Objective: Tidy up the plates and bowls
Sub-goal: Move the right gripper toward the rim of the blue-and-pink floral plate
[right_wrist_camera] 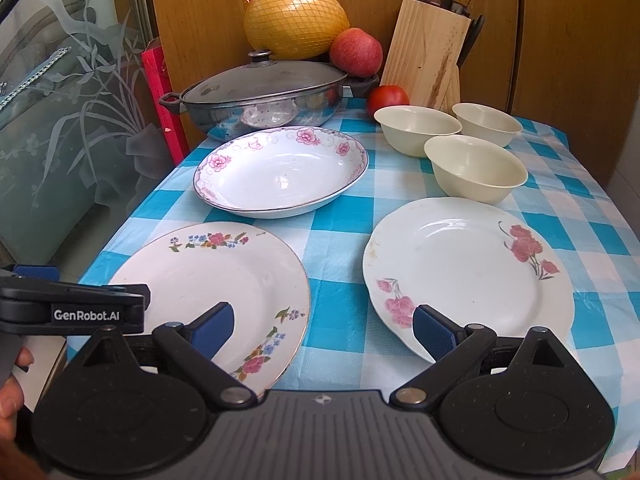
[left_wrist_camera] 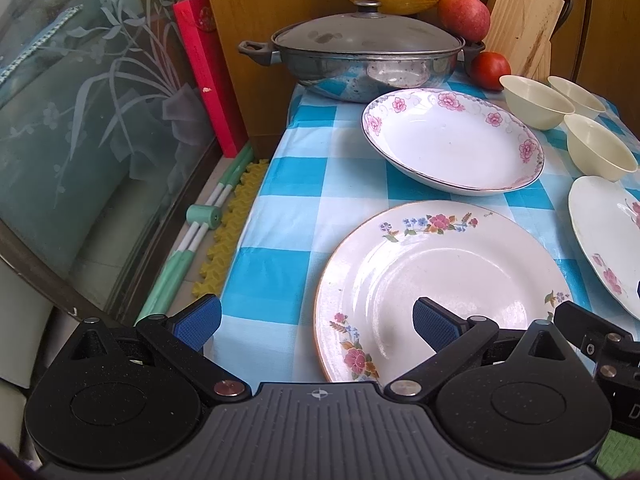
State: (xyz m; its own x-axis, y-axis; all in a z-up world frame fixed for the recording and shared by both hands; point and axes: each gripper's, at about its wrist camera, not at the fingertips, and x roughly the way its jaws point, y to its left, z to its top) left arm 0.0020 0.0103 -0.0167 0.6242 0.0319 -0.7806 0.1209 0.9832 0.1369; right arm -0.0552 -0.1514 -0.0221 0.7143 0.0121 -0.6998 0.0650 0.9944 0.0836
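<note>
Near plate (left_wrist_camera: pixel 432 280), gilt rim, small flower sprays: lay at the front left of the checked cloth (left_wrist_camera: pixel 288 184). Left gripper (left_wrist_camera: pixel 316 324) hovered over its left edge, fingers wide, holding nothing; one blue pad (left_wrist_camera: pixel 434 326) stood above the plate, the other (left_wrist_camera: pixel 200 322) above the cloth's edge.

Rose plate (right_wrist_camera: pixel 460 264), red roses: lay at front right, apart from the near plate. Right gripper (right_wrist_camera: pixel 322 330) hung over the cloth between the two plates, fingers wide and empty, one pad (right_wrist_camera: pixel 434 334) over the rose plate's near rim.

Deep plate (right_wrist_camera: pixel 280 172), pink flower border: lay behind the near plate, just before the pot (right_wrist_camera: pixel 260 96).

Bowls, three, cream (right_wrist_camera: pixel 416 130) (right_wrist_camera: pixel 486 122) (right_wrist_camera: pixel 476 168): clustered upright at back right, close together, behind the rose plate.

Pot, steel, lidded: stood at back left. Behind it were a netted pomelo (right_wrist_camera: pixel 296 20) and an apple (right_wrist_camera: pixel 356 52); a tomato (right_wrist_camera: pixel 388 98) and a knife block (right_wrist_camera: pixel 428 52) stood to its right.
</note>
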